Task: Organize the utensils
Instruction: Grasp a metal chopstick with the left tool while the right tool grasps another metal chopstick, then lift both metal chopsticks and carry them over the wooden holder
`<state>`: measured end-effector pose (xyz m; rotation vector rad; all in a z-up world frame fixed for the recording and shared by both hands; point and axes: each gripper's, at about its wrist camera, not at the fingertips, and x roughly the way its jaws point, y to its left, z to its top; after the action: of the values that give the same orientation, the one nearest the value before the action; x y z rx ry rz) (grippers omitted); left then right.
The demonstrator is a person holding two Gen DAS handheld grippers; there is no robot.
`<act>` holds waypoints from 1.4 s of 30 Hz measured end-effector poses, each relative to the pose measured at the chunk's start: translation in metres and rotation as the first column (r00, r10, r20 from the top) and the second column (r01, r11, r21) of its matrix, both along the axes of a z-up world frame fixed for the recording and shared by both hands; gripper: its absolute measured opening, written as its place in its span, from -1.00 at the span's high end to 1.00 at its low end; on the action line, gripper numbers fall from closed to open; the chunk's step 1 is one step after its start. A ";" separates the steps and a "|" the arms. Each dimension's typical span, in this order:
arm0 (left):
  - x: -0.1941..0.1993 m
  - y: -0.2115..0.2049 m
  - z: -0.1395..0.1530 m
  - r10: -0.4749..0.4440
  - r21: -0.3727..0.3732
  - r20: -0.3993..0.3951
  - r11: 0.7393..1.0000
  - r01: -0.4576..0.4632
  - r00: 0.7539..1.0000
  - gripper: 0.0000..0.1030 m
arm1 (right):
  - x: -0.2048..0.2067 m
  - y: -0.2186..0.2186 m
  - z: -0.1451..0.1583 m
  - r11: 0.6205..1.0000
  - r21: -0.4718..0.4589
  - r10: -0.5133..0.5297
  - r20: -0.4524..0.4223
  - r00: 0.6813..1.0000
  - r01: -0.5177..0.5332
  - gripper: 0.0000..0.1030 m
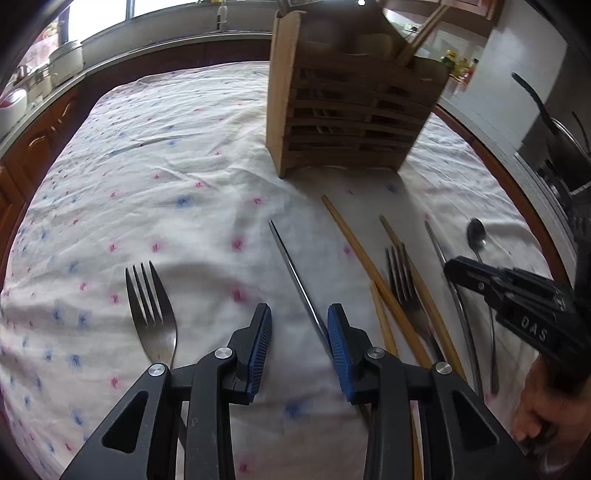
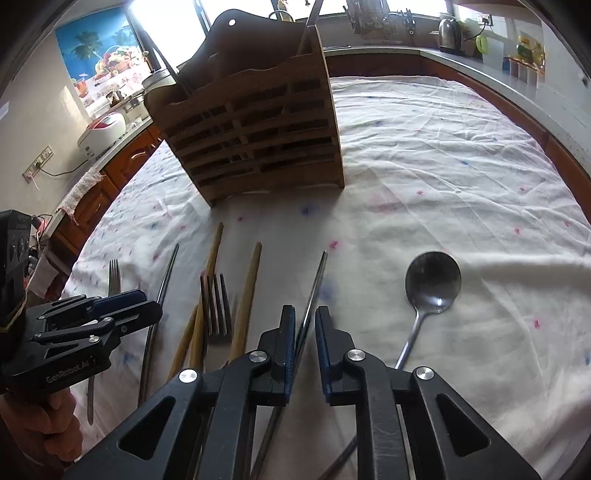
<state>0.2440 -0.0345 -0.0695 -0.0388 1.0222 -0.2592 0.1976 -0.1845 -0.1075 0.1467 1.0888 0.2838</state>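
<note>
Left gripper (image 1: 299, 319): blue-padded jaws are held wide apart above a thin steel chopstick (image 1: 295, 277) lying on the cloth; nothing is gripped.
Right gripper (image 2: 305, 323): jaws are set narrow, with a gap, around a second thin steel chopstick (image 2: 317, 280); contact cannot be told.
Loose utensils: a steel fork (image 1: 151, 314) is seen left of the left gripper; wooden chopsticks (image 2: 245, 295), a second fork (image 2: 216, 306) and a round steel spoon (image 2: 433, 282) are spread toward the near edge of the white flowered tablecloth (image 1: 166, 166).
Slatted wooden utensil holder (image 2: 258, 133): stood upright farther back, with wooden sticks (image 1: 421, 35) leaning inside.
</note>
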 end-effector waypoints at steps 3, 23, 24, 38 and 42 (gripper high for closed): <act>0.010 -0.008 -0.001 0.008 0.038 -0.003 0.999 -0.008 1.000 0.39 | 0.004 0.000 -0.001 1.000 0.005 0.001 0.003 1.000 -0.001 0.73; 0.018 -0.026 -0.004 -0.087 0.045 0.016 0.995 0.087 0.996 0.93 | 0.002 0.009 0.004 0.999 -0.004 0.040 0.030 0.999 -0.040 0.90; 0.017 -0.024 -0.003 -0.085 0.034 0.017 0.996 0.085 0.996 0.93 | 0.001 0.009 0.008 0.999 0.003 0.039 0.036 0.999 -0.039 0.90; -0.026 0.005 0.050 -0.061 -0.057 0.129 0.996 0.069 0.990 0.94 | -0.019 0.000 0.060 0.997 0.071 0.007 0.143 0.990 -0.017 0.90; -0.046 0.016 0.071 -0.045 -0.092 0.181 0.994 0.062 0.983 0.94 | -0.026 -0.006 0.078 0.995 0.096 -0.008 0.184 0.983 -0.010 0.90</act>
<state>0.1983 -0.0184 0.0019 -0.0749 0.8325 -0.3552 0.1714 -0.1907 -0.0296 0.2020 0.8915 0.3442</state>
